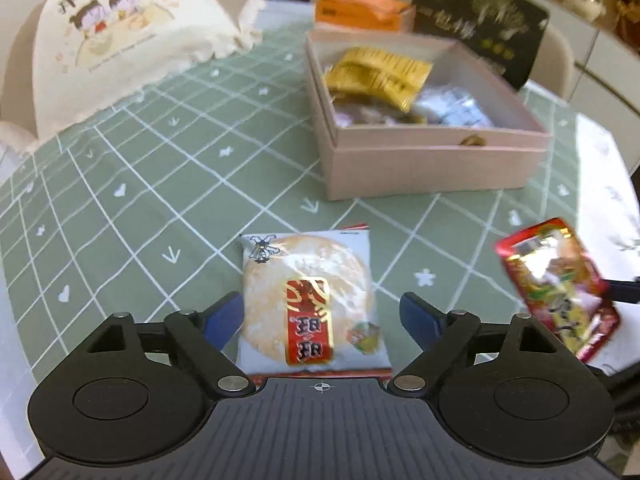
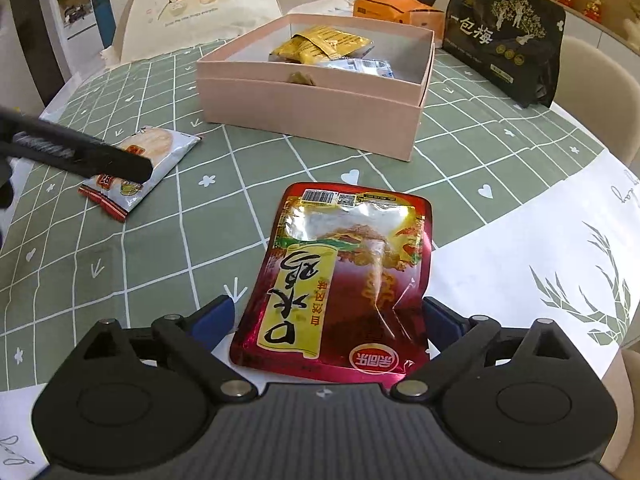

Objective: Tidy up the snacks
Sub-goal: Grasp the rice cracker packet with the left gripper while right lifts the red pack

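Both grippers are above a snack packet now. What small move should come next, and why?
Probably close each gripper on its packet. The left gripper stands open around the rice cracker packet, the right gripper open around the red packet; both packets still lie outside the pink box.

Green checked tablecloth (image 2: 328, 160) carries pink box (image 2: 312, 108), rice-cracker packet (image 1: 308, 300), red pouch (image 2: 344, 280), black bag (image 2: 508, 36).
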Motion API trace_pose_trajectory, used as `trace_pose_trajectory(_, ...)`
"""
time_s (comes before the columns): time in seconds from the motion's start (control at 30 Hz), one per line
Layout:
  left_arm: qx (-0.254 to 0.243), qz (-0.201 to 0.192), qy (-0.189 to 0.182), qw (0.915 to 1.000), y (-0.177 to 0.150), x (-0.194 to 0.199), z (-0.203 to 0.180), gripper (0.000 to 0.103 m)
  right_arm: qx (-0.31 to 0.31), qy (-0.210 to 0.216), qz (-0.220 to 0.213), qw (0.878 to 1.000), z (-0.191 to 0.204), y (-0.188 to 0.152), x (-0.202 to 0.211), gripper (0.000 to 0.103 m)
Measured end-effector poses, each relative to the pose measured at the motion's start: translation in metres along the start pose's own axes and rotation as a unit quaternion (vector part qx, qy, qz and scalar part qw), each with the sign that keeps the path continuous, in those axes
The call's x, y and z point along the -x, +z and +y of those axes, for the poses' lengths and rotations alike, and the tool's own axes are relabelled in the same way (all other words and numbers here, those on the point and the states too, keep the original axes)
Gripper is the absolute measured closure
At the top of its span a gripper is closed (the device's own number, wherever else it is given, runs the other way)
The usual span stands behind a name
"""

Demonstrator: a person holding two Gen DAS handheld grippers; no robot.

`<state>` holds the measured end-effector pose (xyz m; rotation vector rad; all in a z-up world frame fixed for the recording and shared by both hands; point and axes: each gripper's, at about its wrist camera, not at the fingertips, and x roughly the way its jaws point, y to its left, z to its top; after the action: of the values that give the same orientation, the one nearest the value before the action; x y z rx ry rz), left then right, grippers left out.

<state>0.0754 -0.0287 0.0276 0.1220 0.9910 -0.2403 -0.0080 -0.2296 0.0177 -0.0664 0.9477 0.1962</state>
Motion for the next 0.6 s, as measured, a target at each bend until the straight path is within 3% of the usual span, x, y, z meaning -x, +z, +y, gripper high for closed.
trace_pose_trajectory(0.1,0.008,0.022,0.016,0.9996,0.004,-0.017,0.002,0.012,0.003,0.002,0.000,1.000,0.000,0.000,0.000,0.004)
trace_pose_trajectory(0.23,0.021,0.005,0.009,0.9997,-0.002,-0.010,0.000,0.022,0.013,0.011,0.011,1.000,-0.006,0.003,0.006,0.013)
trace_pose_trajectory(0.4,0.018,0.012,-0.013,0.9997,-0.032,0.012,-0.019,0.022,-0.029,0.004,-0.018,0.999,-0.023,0.005,0.030,0.013)
trace_pose_trajectory(0.6,0.022,0.011,0.019,0.9995,-0.061,0.027,-0.041,0.022,-0.093,-0.018,0.019,0.995,-0.030,0.024,0.004,0.013)
